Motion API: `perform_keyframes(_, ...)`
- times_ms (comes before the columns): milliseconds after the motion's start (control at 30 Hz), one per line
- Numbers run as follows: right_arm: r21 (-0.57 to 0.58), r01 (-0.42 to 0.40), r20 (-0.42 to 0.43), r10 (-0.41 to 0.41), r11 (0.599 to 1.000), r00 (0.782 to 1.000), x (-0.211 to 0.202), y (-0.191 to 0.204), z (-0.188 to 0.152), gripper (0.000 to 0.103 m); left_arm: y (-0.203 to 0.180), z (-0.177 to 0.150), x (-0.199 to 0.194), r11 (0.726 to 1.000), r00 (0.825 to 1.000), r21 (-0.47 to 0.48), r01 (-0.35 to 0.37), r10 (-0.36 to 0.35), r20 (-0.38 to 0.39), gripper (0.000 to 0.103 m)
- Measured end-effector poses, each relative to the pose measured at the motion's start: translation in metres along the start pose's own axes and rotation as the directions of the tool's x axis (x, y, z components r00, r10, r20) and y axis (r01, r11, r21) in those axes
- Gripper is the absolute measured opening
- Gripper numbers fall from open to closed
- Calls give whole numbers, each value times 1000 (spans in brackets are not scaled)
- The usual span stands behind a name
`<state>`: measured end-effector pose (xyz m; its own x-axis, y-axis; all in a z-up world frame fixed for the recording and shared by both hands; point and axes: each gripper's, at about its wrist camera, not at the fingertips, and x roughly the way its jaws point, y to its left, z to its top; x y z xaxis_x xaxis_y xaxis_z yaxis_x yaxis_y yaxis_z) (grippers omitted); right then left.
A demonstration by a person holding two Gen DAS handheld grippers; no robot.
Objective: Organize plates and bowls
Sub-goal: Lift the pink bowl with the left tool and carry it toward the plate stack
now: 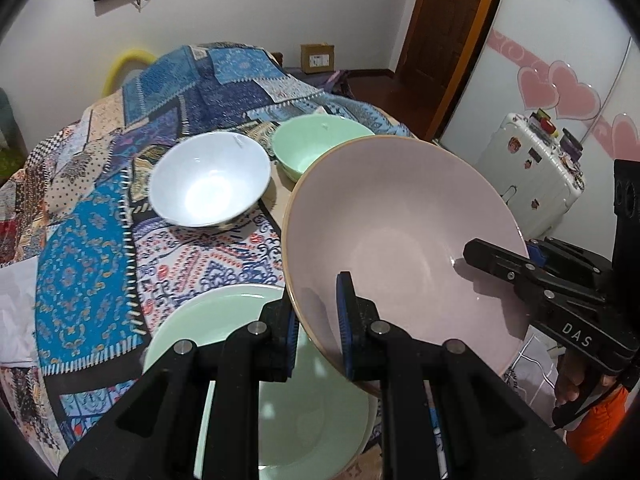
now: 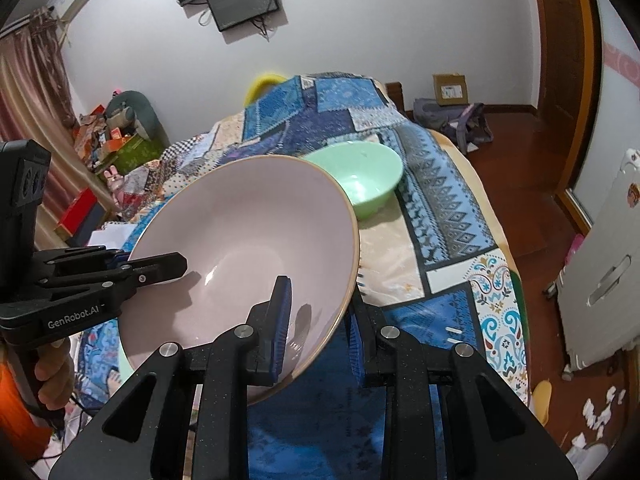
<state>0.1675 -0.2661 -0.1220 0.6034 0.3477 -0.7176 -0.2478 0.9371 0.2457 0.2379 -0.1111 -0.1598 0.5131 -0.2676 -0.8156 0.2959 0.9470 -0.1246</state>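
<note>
A large pink bowl hangs tilted above the table, held by its rim from two sides. My left gripper is shut on its near rim, one blue pad inside and one outside. My right gripper is shut on the rim at the right; in the right wrist view the right gripper clamps the pink bowl while the left gripper grips its left edge. A pale green plate lies beneath the bowl. A white bowl and a green bowl stand farther back, the green bowl partly hidden.
A patchwork cloth covers the table and drapes over something raised at the back. To the right stand a white suitcase and a wooden door. A cardboard box sits by the far wall. A person's hand holds the left gripper's handle.
</note>
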Motion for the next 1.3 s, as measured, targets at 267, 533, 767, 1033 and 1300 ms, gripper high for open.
perform_keyframes(267, -38, -32, 30, 33, 999, 999, -7, 34, 2, 23, 20, -14, -38, 999, 999, -38, -17, 19, 49, 17)
perform_keyframes(533, -84, -65, 44, 69, 994, 997, -8, 70, 3, 23, 49, -33, -74, 996, 994, -85, -41, 49, 96, 17)
perform_keyframes(767, -138, -99, 38, 105, 985, 994, -4, 105, 3, 23, 77, -52, -101, 989, 990, -137, -62, 78, 120, 17)
perform_keyframes(1033, -191, -146, 6, 150, 971, 989, 9, 143, -1, 23, 112, -78, -124, 975, 984, -201, -98, 126, 129, 17)
perform_keyframes(1300, -233, -207, -51, 200, 950, 978, 30, 178, -7, 23, 147, -107, -138, 954, 978, -262, -148, 180, 105, 17)
